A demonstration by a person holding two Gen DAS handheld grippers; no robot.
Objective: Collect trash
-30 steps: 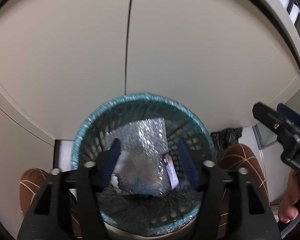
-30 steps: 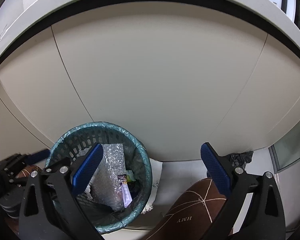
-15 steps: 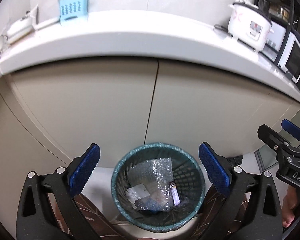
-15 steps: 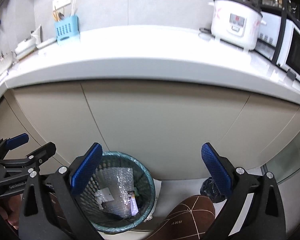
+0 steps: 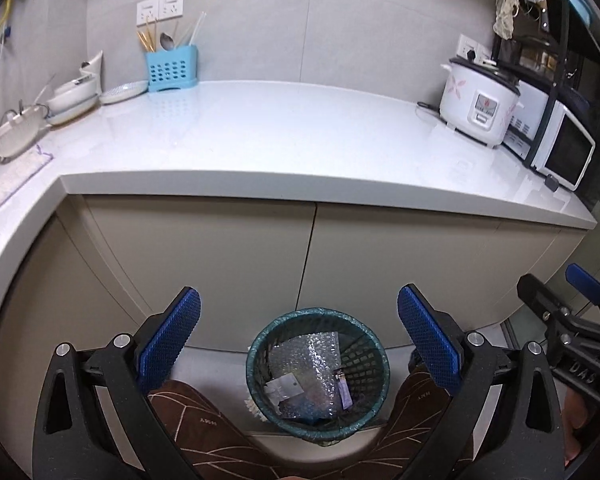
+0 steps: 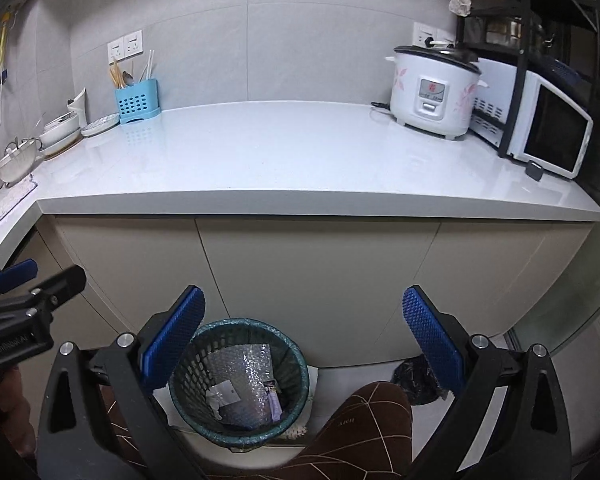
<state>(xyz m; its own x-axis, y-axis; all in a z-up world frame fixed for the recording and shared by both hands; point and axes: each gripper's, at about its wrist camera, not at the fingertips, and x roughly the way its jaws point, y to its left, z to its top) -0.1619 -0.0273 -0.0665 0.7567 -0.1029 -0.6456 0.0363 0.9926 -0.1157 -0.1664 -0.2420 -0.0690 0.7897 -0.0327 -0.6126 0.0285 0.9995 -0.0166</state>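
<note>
Both grippers empty above the trash basket

Left gripper (image 5: 299, 338) fingers spread wide, straddling the basket (image 5: 318, 372) on the floor directly below, bubble wrap (image 5: 310, 368) inside; right gripper (image 6: 304, 338), equally released, sits further right, basket below-left.

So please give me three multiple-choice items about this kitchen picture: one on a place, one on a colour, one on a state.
1. Where does the waste basket stand?
A. on the countertop
B. on the floor before the cabinet doors
C. inside the microwave

2. What colour is the cutlery holder?
A. red
B. black
C. light blue

3. How do the jaws of the left gripper stand?
A. wide open, empty
B. shut on bubble wrap
C. shut on a plate

Answers: 1 B, it stands low below the countertop; 2 C, its plastic is light blue; 3 A, the blue pads are far apart with nothing between.
</note>
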